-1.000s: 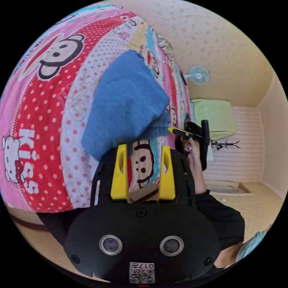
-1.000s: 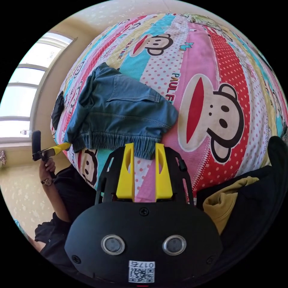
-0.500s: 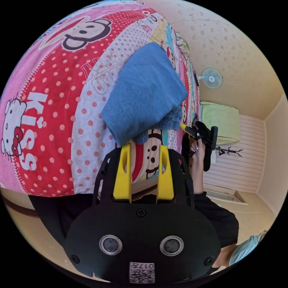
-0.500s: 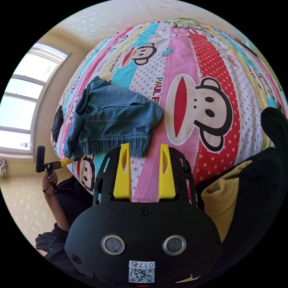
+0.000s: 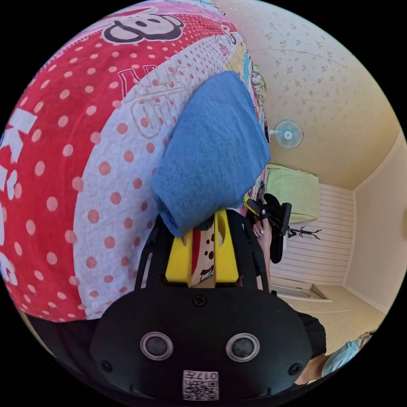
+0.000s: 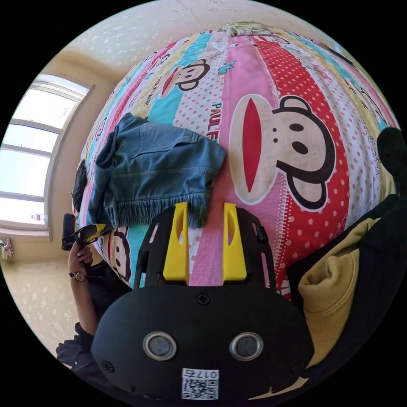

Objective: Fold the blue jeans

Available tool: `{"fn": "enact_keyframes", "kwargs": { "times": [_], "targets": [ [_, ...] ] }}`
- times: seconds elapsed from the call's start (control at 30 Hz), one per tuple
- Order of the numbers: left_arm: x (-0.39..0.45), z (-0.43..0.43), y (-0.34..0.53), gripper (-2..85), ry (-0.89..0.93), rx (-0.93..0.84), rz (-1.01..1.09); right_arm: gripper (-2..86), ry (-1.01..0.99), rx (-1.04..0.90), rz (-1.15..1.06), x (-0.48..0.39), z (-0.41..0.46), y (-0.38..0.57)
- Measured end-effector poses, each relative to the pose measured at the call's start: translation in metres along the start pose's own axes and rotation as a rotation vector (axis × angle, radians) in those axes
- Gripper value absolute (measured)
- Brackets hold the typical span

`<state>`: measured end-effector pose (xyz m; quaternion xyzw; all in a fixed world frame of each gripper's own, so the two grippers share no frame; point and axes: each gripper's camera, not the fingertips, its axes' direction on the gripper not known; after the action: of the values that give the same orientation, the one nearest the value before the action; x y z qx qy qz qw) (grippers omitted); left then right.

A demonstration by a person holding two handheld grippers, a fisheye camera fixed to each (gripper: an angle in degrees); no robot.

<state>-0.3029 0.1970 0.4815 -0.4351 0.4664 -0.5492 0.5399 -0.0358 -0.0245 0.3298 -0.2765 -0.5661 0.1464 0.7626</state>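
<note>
Left gripper view: the left gripper has closed in on the near corner of the folded blue jeans, which lie on the cartoon bedsheet. Half a second ago its jaws stood wider and short of the denim; now they are narrower, with a gap left, the cloth edge overlapping their tips. Whether they pinch it I cannot tell.

Right gripper view: the right gripper hovers by the jeans' elastic waistband, jaws apart, empty, much as before. The jeans look already folded compactly, so another fold or a tidy-up seems likely.
</note>
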Motion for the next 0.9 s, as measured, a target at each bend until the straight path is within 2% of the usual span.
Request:
{"fn": "enact_keyframes", "kwargs": {
  "times": [0.03,0.1,0.17,0.23,0.3,0.33,0.43,0.53,0.6,0.67,0.83,0.9],
  "targets": [
    [-0.002,0.001,0.004,6.5,0.055,-0.004,-0.001,7.4,-0.084,-0.032,-0.019,0.003,-0.004,0.006],
    [-0.006,0.004,0.024,5.2,0.436,0.028,0.066,5.5,-0.148,-0.073,-0.034,0.007,-0.014,0.017],
    [0.006,0.000,0.044,4.6,0.686,0.056,0.158,4.3,-0.259,-0.005,-0.075,0.008,-0.041,0.036],
    [0.033,-0.014,0.065,4.6,0.603,0.051,0.247,3.5,-0.647,0.099,-0.196,0.010,-0.090,0.062],
    [0.083,-0.047,0.101,4.9,0.336,0.093,0.388,3.1,-0.863,0.189,-0.293,0.009,-0.131,0.082],
    [0.096,-0.056,0.112,5.1,0.289,0.117,0.420,2.9,-0.926,0.231,-0.353,0.006,-0.158,0.094],
    [0.152,-0.097,0.168,5.8,0.258,0.260,0.538,2.5,-0.944,0.290,-0.578,-0.021,-0.226,0.124],
    [0.208,-0.134,0.220,5.7,0.357,0.344,0.718,2.3,-0.979,0.362,-0.799,-0.051,-0.291,0.157],
    [0.251,-0.161,0.266,5.5,0.492,0.416,0.865,2.2,-1.041,0.423,-0.885,-0.062,-0.331,0.173],
    [0.280,-0.179,0.297,5.5,0.528,0.476,0.921,2.1,-1.077,0.497,-0.965,-0.072,-0.370,0.191],
    [0.374,-0.201,0.373,5.4,0.441,0.576,1.108,2.0,-1.049,0.747,-1.179,-0.110,-0.481,0.247],
    [0.411,-0.206,0.400,5.4,0.428,0.650,1.203,2.0,-1.073,0.786,-1.181,-0.122,-0.508,0.255]
  ]
}}
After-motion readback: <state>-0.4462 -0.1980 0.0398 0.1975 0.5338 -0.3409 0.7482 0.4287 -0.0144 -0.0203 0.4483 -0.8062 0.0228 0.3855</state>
